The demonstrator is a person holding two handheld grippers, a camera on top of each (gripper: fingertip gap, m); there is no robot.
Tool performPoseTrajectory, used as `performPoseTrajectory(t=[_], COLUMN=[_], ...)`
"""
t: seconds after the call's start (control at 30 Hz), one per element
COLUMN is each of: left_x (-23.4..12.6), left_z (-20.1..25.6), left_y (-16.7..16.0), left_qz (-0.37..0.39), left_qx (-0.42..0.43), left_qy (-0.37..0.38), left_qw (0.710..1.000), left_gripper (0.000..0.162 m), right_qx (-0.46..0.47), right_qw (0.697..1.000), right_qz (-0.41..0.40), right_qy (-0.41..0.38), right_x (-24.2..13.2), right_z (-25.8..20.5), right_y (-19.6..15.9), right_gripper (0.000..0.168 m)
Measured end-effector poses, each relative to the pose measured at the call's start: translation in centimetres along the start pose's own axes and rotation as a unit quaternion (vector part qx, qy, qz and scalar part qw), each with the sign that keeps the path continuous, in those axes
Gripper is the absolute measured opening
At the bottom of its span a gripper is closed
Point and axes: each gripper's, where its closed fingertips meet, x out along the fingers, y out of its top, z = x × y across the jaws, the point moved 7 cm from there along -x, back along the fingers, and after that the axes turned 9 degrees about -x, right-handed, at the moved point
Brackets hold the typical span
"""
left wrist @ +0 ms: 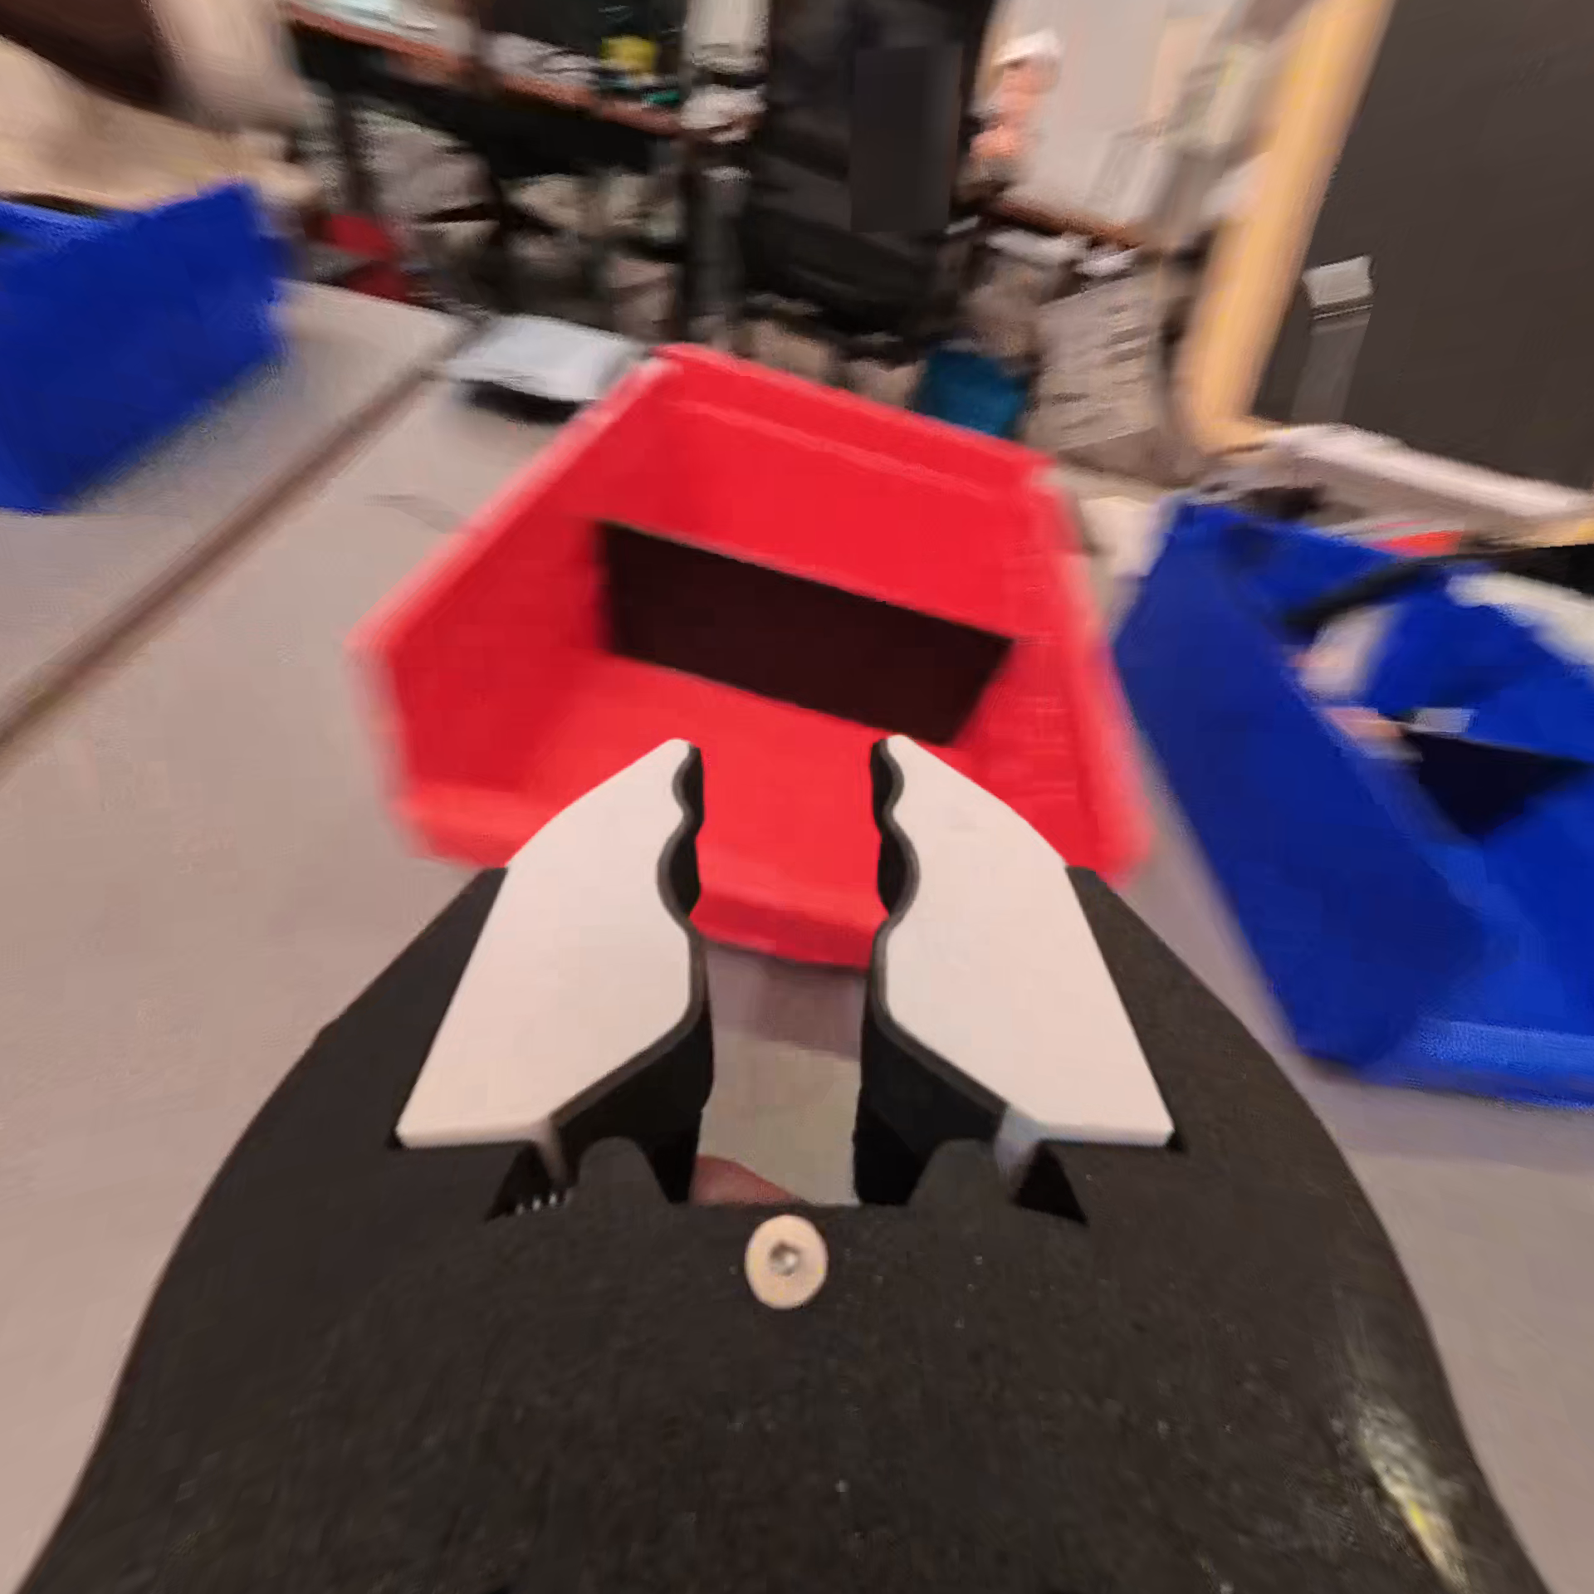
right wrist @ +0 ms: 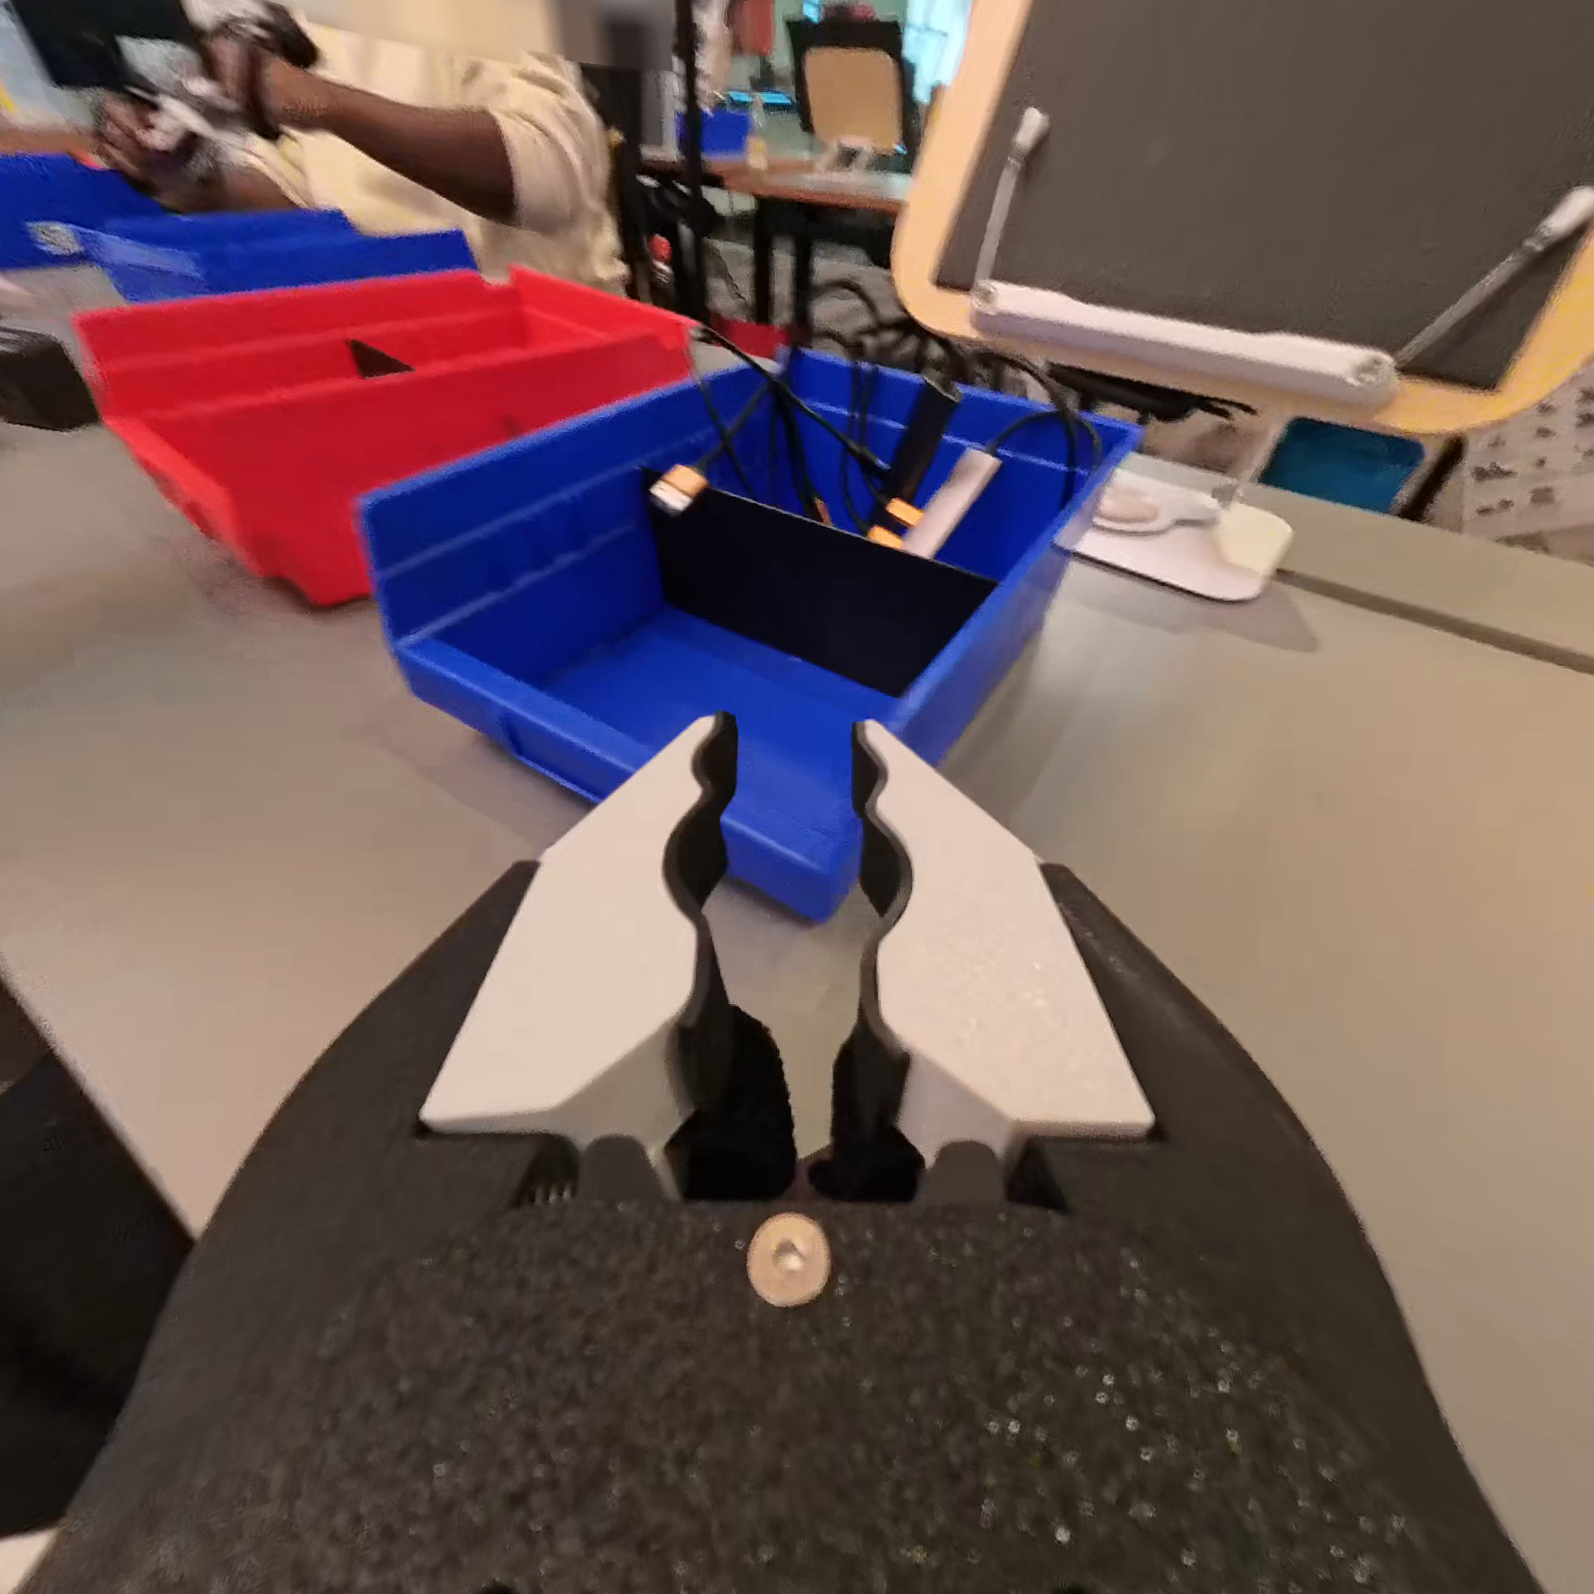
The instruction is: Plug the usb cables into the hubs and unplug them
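left claw [left wrist: 785,759]: narrow gap, empty, above the grey desk [left wrist: 172,949], red plastic open-front bin [left wrist: 535,690] straight ahead, its black divider [left wrist: 802,638] crosswise | right claw [right wrist: 793,733]: narrow gap, empty, tips at the front lip of the blue plastic bin [right wrist: 517,586]; black cables with orange plugs [right wrist: 897,509] beyond its dark divider [right wrist: 819,595]

In the left wrist view motion blur smears the red bin [left wrist: 535,690], and the blue bin [left wrist: 1346,862] beside it runs off the right edge. In the right wrist view a dark divider [right wrist: 819,586] hides the lower cables [right wrist: 776,431]; the far person's arm [right wrist: 414,147] is blurred.
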Motion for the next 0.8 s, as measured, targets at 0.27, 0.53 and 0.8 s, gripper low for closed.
performPoseTrajectory(t=[0.27, 0.53, 0.8], left_x=[6.3, 5.3, -3.4], left_z=[-9.4, -8.5, -5.8], left_y=[1.9, -0.1, -3.9], left_qz=[-0.082, -0.061, -0.046], left_qx=[0.033, 0.037, 0.034], left_qy=[0.028, -0.006, 0.064], left_qw=[0.996, 0.997, 0.996], left_gripper=[0.040, 0.003, 0.007], right_qx=[-0.037, -0.046, 0.004], right_qw=[0.944, 0.949, 0.989], right_qz=[-0.020, -0.076, -0.080], right_qy=[0.326, 0.302, 0.125], right_x=[1.4, 6.2, 13.3], right_z=[-13.7, -19.4, -20.9], right_y=[-0.3, 0.4, 3.0], right_gripper=[0.029, 0.041, 0.065])
